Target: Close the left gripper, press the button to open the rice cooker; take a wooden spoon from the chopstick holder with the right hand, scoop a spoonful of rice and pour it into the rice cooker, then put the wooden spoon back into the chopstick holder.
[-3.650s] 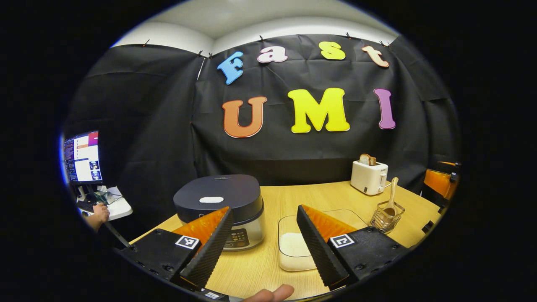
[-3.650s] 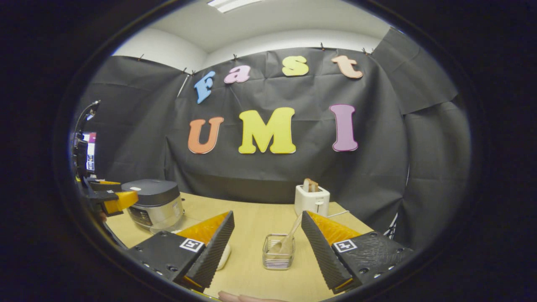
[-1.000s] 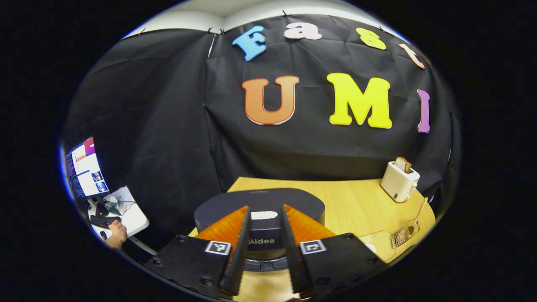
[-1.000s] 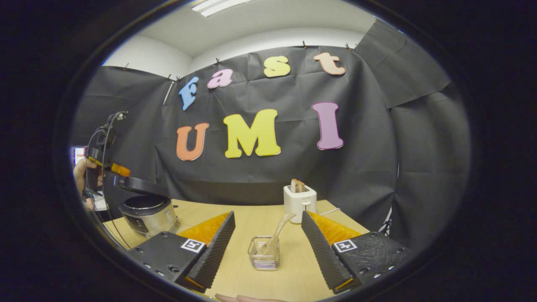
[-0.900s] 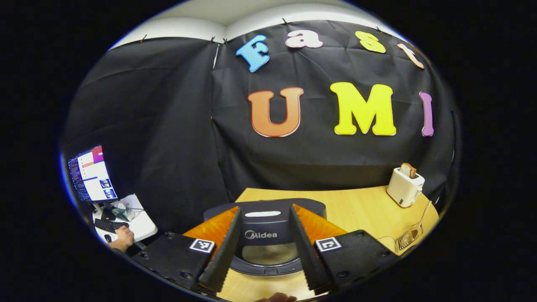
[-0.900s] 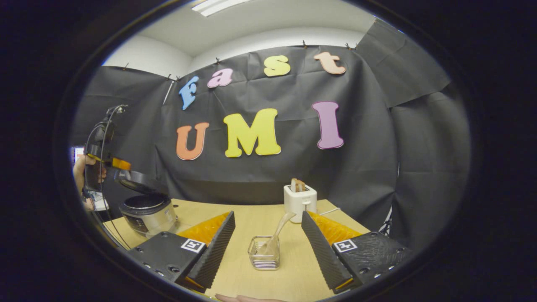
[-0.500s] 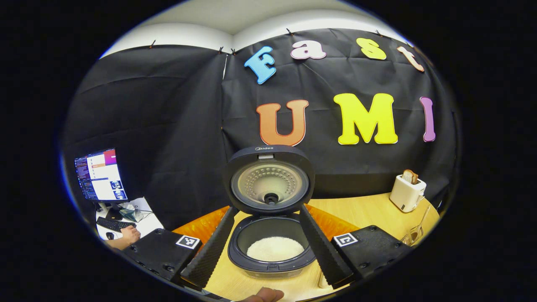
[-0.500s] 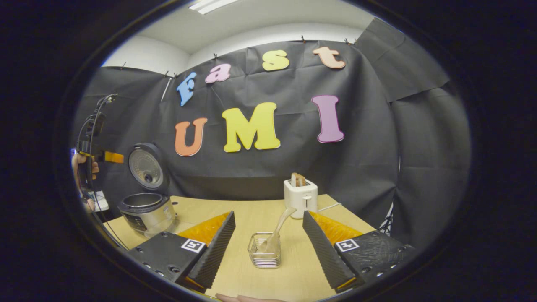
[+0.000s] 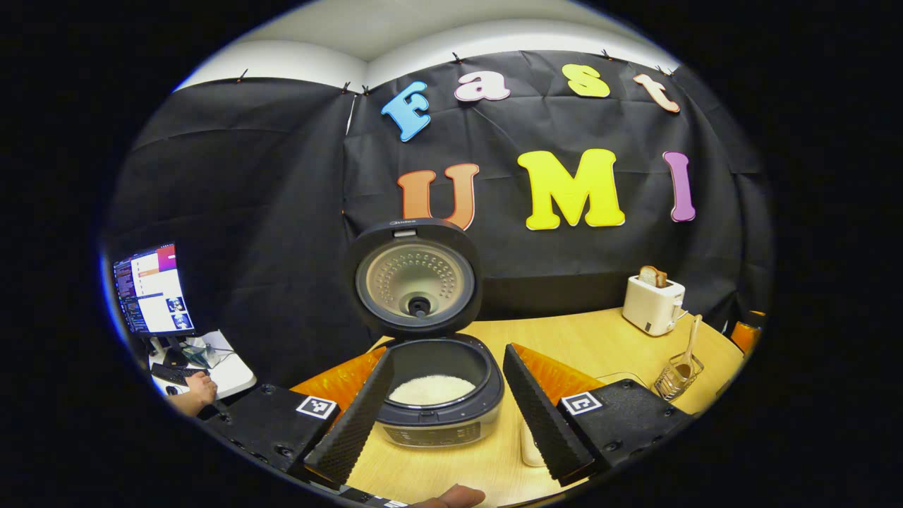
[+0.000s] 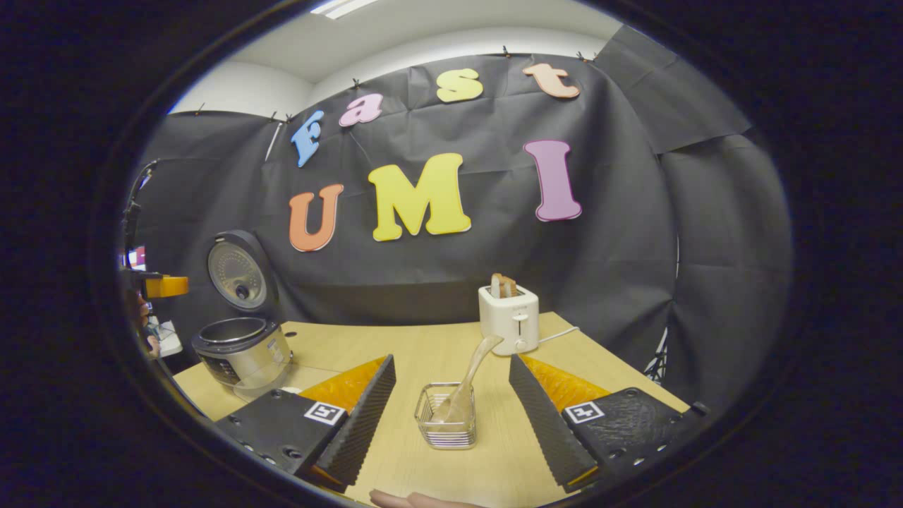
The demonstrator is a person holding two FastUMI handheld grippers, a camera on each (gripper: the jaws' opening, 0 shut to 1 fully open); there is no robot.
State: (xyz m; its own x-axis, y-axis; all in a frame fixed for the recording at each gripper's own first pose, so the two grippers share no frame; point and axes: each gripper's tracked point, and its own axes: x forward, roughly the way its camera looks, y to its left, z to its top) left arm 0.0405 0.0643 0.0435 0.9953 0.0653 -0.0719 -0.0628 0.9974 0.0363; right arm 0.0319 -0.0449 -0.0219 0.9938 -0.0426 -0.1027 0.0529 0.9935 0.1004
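The rice cooker (image 9: 437, 416) stands open, its round lid (image 9: 416, 275) upright and white rice (image 9: 432, 388) in the pot. My left gripper (image 9: 446, 355) is open just in front of it, one finger on each side of the pot and touching nothing. In the right gripper view the cooker (image 10: 240, 349) sits far left, with the left gripper (image 10: 162, 286) raised beside its lid. My right gripper (image 10: 451, 361) is open and empty. Between and beyond its fingers the wire chopstick holder (image 10: 446, 423) holds the wooden spoon (image 10: 469, 377), handle leaning right.
A white toaster (image 10: 509, 316) with bread stands at the back of the wooden table (image 10: 395, 346). A clear rice container (image 9: 529, 444) peeks from behind my left gripper's right finger. Off the table's left, a person's hand (image 9: 187, 391) rests below a monitor (image 9: 148, 289).
The left gripper, nearly shut over the cooker's front a second ago, has opened and drawn back. The lid has swung fully upright. The right gripper has edged nearer the holder.
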